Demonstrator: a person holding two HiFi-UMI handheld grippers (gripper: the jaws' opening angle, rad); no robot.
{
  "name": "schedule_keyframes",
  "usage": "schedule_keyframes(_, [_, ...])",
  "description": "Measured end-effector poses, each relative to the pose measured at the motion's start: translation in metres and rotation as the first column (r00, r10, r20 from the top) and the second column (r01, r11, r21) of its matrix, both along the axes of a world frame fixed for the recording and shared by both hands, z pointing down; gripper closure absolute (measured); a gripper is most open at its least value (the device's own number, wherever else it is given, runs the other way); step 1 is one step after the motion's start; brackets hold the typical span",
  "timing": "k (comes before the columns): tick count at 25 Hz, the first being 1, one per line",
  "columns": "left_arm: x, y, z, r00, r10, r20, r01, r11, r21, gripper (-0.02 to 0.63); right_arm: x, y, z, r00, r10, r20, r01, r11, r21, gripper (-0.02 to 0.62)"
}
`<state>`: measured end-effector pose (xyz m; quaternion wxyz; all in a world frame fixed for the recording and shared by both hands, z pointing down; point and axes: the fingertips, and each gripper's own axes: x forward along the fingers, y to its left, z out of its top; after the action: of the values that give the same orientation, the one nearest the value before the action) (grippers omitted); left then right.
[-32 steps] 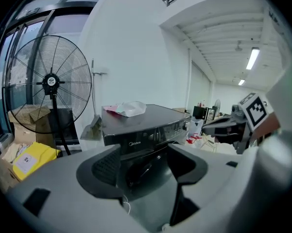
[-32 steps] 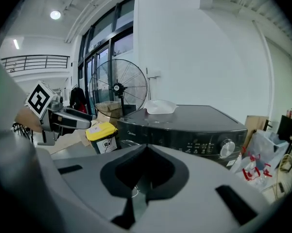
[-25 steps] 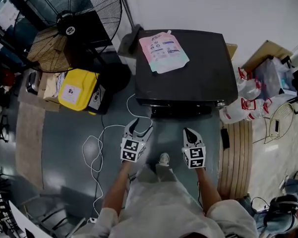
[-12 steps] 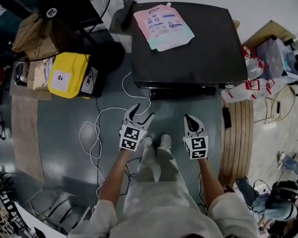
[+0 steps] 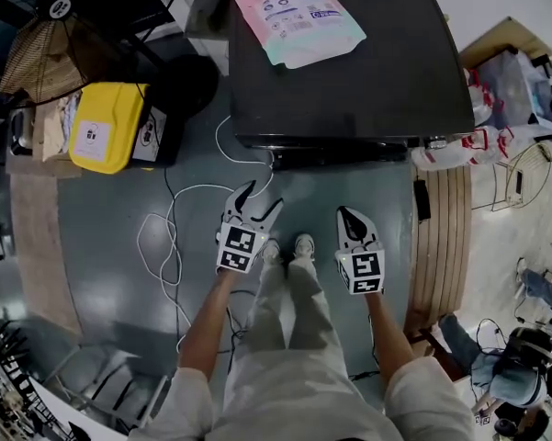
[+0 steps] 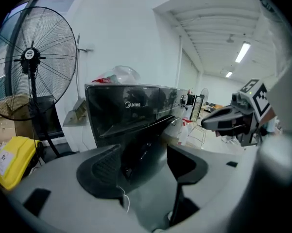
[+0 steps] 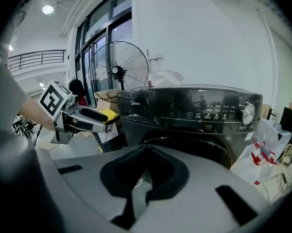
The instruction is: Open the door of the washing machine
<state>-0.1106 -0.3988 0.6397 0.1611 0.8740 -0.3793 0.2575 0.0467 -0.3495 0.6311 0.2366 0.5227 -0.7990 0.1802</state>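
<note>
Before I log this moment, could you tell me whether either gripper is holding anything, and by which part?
Nothing is held: the left gripper has its jaws apart and empty, and the right gripper has them closed on nothing.

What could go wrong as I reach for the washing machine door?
The white cable loops on the floor beside your feet; stepping closer could snag it. The right gripper is shut, so it may bump the washing machine rather than grip its door. The left gripper is open and looks readier.

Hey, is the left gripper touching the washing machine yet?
Apart. The head view shows bare floor between the left gripper and the washing machine front.
</note>
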Motion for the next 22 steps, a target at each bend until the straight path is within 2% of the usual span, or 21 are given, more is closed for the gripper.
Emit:
schedule_keyframes(9, [0.009, -0.008, 0.048, 0.999, 0.028, 0.018, -0.029, 1.0, 0.005, 0.325, 0.009, 0.004, 0.043, 1.0, 0.008, -0.007, -0.008, 1.0, -0.012, 0.597])
schedule_keyframes(15, [0.014, -0.012, 0.087, 0.995, 0.075, 0.062, -0.076, 0.997, 0.014, 0.325, 0.009, 0.01, 0.074, 1.0, -0.008, -0.012, 0.008, 0.999, -0.037, 0.597])
schedule_keyframes(19, [0.017, -0.018, 0.111, 0.981, 0.142, 0.131, -0.148, 0.988, 0.036, 0.325, 0.006, 0.013, 0.092, 1.0, -0.025, -0.011, 0.025, 0.999, -0.047, 0.597])
schedule_keyframes(22, [0.02, -0.018, 0.127, 0.95, 0.221, 0.219, -0.24, 0.968, 0.065, 0.325, 0.004, 0.017, 0.104, 0.999, -0.045, -0.015, 0.044, 0.997, -0.065, 0.597])
